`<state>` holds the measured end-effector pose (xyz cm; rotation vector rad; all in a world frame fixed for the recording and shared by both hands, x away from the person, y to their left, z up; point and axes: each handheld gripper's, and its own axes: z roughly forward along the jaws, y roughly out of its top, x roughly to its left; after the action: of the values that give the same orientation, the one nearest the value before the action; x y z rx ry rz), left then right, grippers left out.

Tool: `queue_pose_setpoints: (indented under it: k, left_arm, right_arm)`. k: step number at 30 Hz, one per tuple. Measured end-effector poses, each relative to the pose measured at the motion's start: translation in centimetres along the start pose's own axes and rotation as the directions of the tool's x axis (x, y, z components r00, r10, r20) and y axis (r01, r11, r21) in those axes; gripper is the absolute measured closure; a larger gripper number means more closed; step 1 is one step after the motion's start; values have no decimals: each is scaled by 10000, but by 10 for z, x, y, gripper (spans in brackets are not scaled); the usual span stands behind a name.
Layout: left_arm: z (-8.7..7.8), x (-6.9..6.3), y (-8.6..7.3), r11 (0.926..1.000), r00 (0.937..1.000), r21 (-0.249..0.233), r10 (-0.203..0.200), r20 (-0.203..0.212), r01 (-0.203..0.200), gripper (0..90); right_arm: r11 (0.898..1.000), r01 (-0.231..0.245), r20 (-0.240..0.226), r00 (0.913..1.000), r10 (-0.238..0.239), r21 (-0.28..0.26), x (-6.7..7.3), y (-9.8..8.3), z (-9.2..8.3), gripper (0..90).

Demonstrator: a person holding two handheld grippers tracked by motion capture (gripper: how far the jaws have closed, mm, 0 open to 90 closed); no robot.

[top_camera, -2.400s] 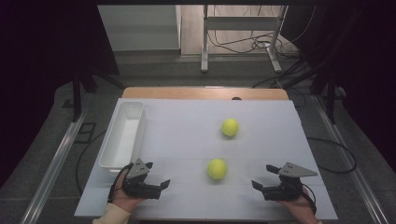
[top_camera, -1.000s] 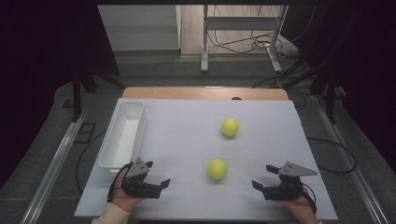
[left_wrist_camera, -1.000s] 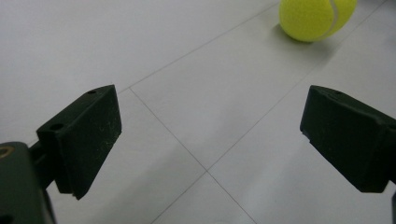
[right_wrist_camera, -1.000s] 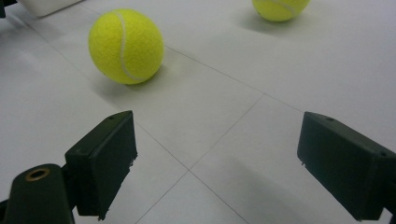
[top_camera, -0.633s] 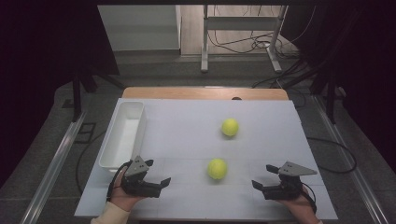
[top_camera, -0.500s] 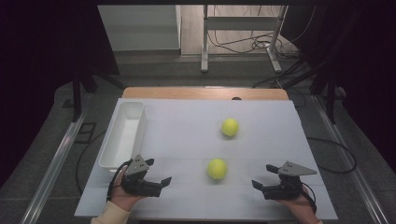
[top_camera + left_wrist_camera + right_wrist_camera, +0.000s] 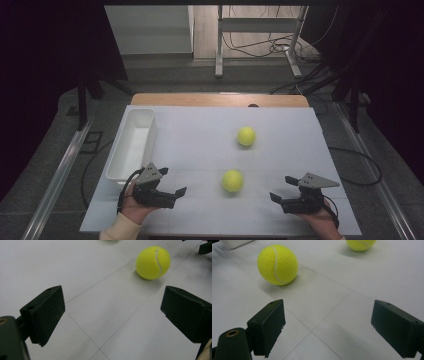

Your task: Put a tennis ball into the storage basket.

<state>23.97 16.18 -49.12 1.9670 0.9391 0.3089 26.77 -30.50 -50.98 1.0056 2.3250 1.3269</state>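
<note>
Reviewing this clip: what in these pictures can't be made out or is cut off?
- Far ball: cut by the top edge of the right gripper view.
- White bin: its near end is partly covered by the left gripper in the high view.
- Right gripper: its hand runs off the bottom edge of the high view.

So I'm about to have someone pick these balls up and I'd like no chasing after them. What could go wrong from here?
1. Both tennis balls sit loose on the smooth white table; a finger nudging the near ball could send it rolling.
2. The far ball lies towards the far edge, with nothing there to stop it.
3. The left gripper and right gripper, both open, flank the near ball and might collide.
</note>
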Motion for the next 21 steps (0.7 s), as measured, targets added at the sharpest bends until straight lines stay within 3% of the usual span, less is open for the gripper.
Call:
queue_pose_setpoints:
  k: [21]
  left_arm:
    - [9,-2,14,9998,9997,175,94,224,-98,65]
  right_arm:
    - [9999,-119,49,9999,119,34,-1,0,0,124]
